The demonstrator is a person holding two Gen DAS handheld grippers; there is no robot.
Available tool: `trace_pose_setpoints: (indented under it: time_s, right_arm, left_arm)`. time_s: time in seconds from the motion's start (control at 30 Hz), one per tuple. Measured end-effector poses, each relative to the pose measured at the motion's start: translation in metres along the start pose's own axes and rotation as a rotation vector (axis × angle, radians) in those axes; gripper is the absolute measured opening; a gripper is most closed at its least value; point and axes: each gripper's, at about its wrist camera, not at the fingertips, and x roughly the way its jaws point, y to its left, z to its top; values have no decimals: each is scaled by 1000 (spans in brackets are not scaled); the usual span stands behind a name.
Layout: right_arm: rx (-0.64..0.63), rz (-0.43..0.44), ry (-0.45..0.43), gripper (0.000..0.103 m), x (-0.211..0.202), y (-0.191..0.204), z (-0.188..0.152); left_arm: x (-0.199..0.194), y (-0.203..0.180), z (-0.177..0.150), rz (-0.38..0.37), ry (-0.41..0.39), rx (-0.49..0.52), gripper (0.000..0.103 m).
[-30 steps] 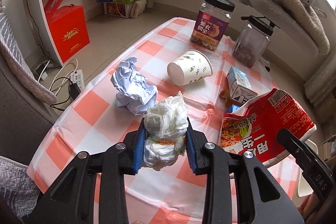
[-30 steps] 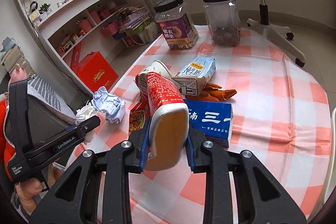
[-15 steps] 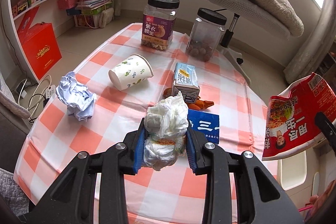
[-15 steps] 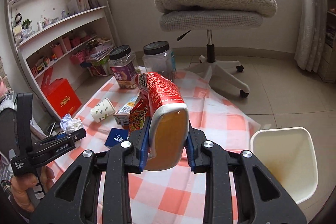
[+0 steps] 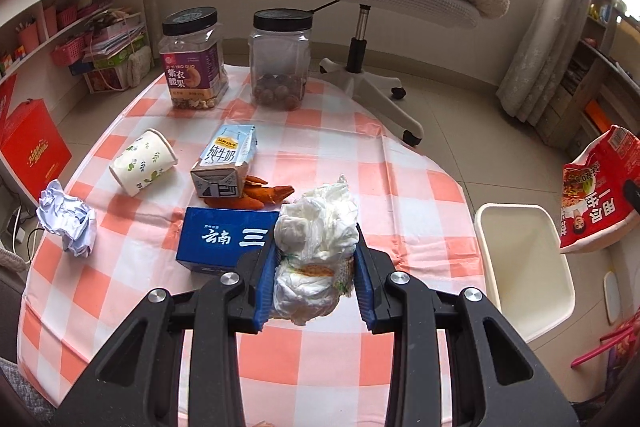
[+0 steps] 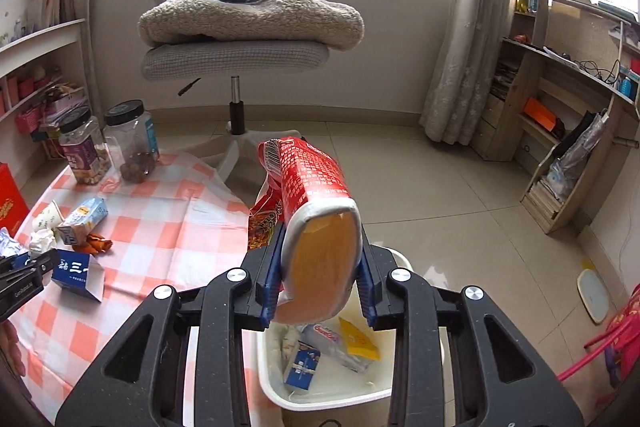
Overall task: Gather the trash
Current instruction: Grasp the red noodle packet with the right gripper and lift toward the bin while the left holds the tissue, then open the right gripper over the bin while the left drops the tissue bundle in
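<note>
My left gripper (image 5: 316, 287) is shut on a white crumpled plastic wad (image 5: 316, 247), held above the checked table (image 5: 416, 195) near its right side. My right gripper (image 6: 318, 287) is shut on a red instant noodle cup (image 6: 316, 211), held over the white bin (image 6: 280, 393), which has several wrappers inside. The cup (image 5: 596, 195) and the bin (image 5: 524, 267) also show at the right in the left wrist view. On the table lie a blue box (image 5: 224, 239), a milk carton (image 5: 226, 161), a paper cup (image 5: 142, 163), crumpled paper (image 5: 68, 223) and orange peel (image 5: 256, 197).
Two black-lidded jars (image 5: 194, 61) (image 5: 282, 59) stand at the table's far edge. An office chair (image 6: 236, 39) with a blanket and toy monkey stands behind. Shelves (image 5: 60, 11) and a red box (image 5: 28, 151) are at the left, a desk shelf (image 6: 560, 131) at the right.
Both grippers have swung right with their loads. The right gripper has carried the noodle cup from above the table to over the bin. The left has moved toward the table's right side.
</note>
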Motion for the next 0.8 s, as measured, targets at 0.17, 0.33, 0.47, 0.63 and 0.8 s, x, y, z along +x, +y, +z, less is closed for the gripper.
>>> trace_pose_setpoints:
  time_s: [0.17,0.33,0.47,0.63,0.8]
  right_arm:
    - [38,-88,22,76,1,-28,-6]
    - [109,-137,-13,92,-8,-57,-4]
    - [148,-168,-32,96,-16,-81,-5]
    - [208,-192,-34,96,-21,-110,-7]
    - [264,-238,-47,96,-26,-137,-11]
  left_arm:
    - [-2,-47,3,-17,-24,114,34]
    - [-7,-94,11,-54,-46,187,34]
    - [-12,-139,15,-93,-65,247,34]
    - [-16,-193,15,-148,-75,308,34]
    - [-15,-240,6,-190,-66,365,35]
